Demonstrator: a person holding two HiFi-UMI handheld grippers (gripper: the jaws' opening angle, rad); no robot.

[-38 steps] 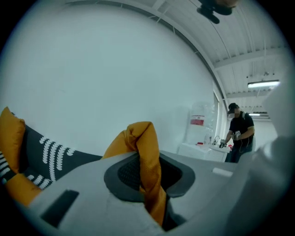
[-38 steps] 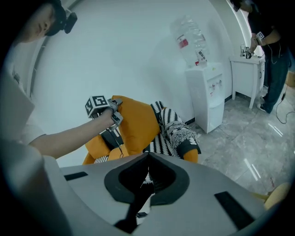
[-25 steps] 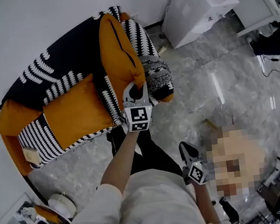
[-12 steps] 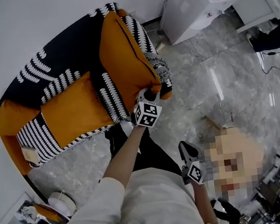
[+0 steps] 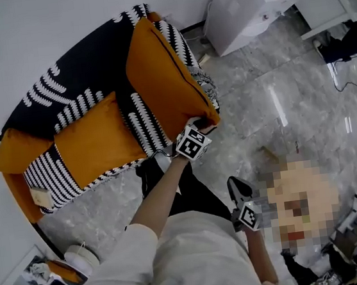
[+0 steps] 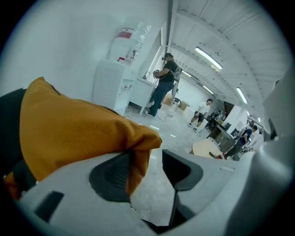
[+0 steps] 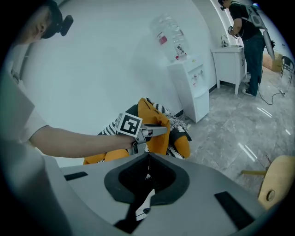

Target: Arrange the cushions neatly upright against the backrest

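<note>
- Left gripper [image 5: 204, 124]: the jaws have just been opening and stand part-open. The corner of the big cushion [image 5: 162, 76] lies between them against one pad, unclamped.
- Right gripper [image 5: 236, 188]: closed, empty, held back near the body.
- Big cushion: on edge at the right end of the sofa [image 5: 61, 79], tilted, not square to the backrest.
- Second cushion [image 5: 94, 142]: slumped mid-seat.
- Judgement: roughly half done; straightening of both remains.

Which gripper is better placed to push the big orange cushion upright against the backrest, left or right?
Left. The left gripper sits at a corner of the big orange cushion, its jaws just opening with fabric between them; the right gripper is shut, over the floor.
</note>
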